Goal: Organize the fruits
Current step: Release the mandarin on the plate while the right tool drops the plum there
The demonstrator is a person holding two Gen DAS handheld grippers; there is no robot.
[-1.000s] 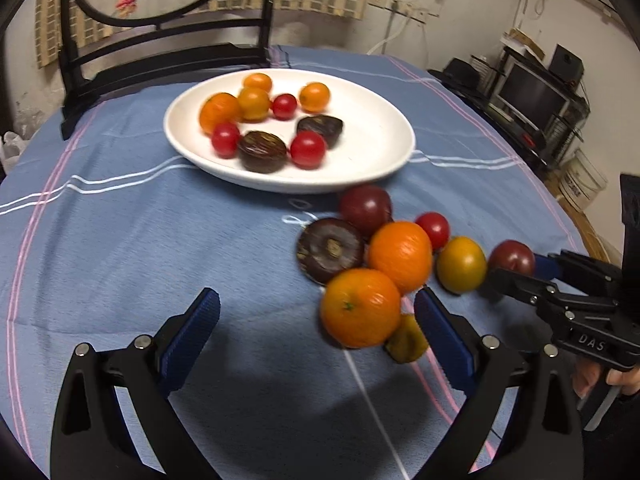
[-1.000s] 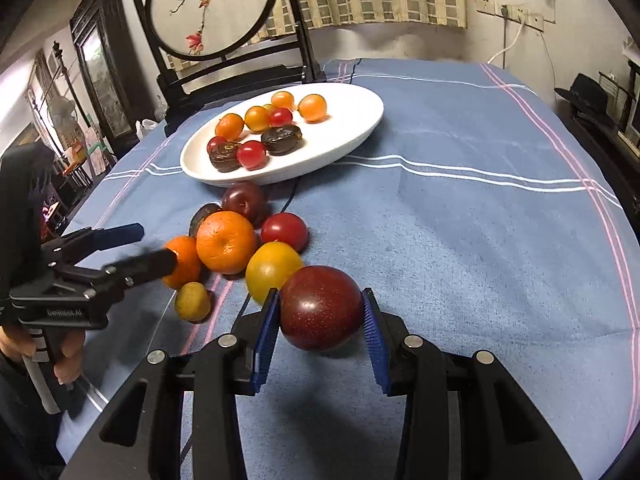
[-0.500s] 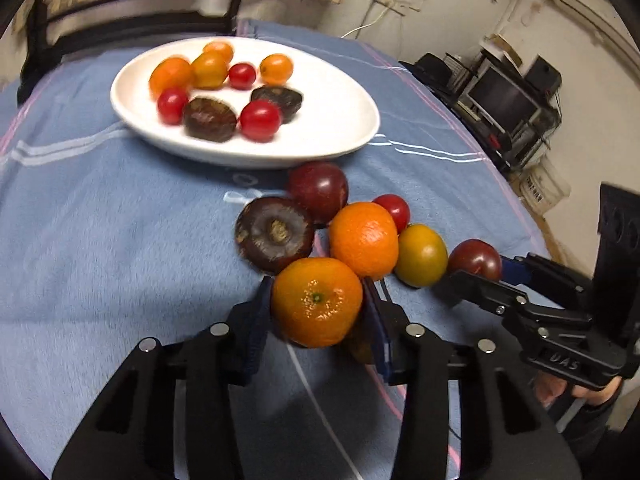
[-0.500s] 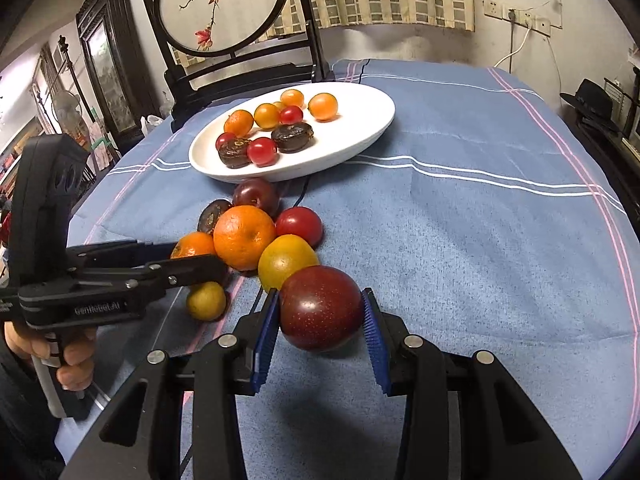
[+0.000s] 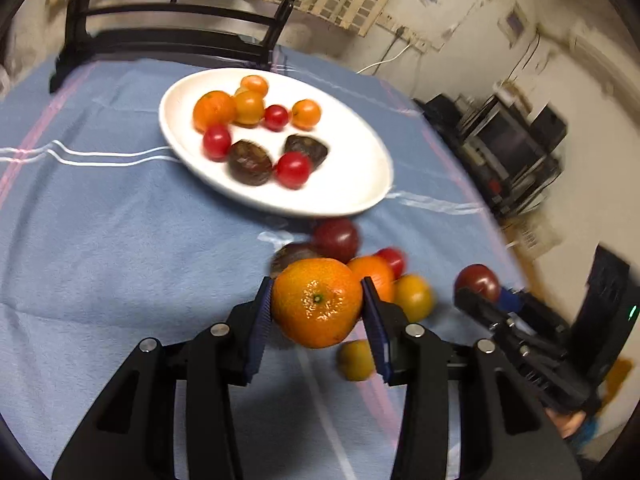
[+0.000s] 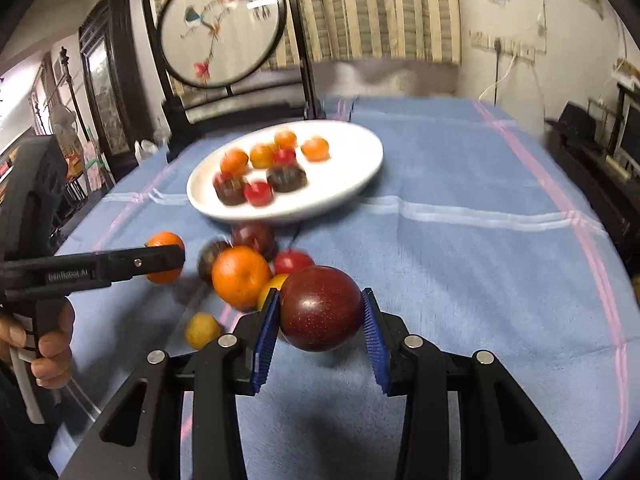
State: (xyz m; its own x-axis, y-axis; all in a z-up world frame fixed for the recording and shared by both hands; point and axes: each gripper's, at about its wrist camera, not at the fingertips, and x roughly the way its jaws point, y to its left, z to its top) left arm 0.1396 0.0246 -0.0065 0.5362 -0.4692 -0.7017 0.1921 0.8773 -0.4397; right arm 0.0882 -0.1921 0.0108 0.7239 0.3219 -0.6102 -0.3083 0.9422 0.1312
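My left gripper [image 5: 317, 312] is shut on an orange mandarin [image 5: 317, 303], held just above the blue cloth. My right gripper [image 6: 320, 320] is shut on a dark red plum [image 6: 320, 307], also lifted off the cloth. In the left wrist view the plum [image 5: 478, 280] shows at the right, in the other gripper. A white plate [image 5: 360, 176] farther back holds several small tomatoes, oranges and dark fruits. Loose fruit lies between plate and grippers: an orange [image 6: 240, 276], a red tomato [image 6: 294, 261], a dark plum [image 6: 254, 236] and a small yellow fruit [image 6: 202, 330].
A dark wooden chair [image 6: 224, 40] with a round painted panel stands behind the table's far edge. Shelves with electronics [image 5: 504, 148] stand off the table's right side. A hand [image 6: 44, 344] holds the left gripper's handle at the left.
The left gripper closed on the mandarin and lifted it off the cloth. The right gripper, still holding the plum, rose a little. Both views tilted up toward the plate.
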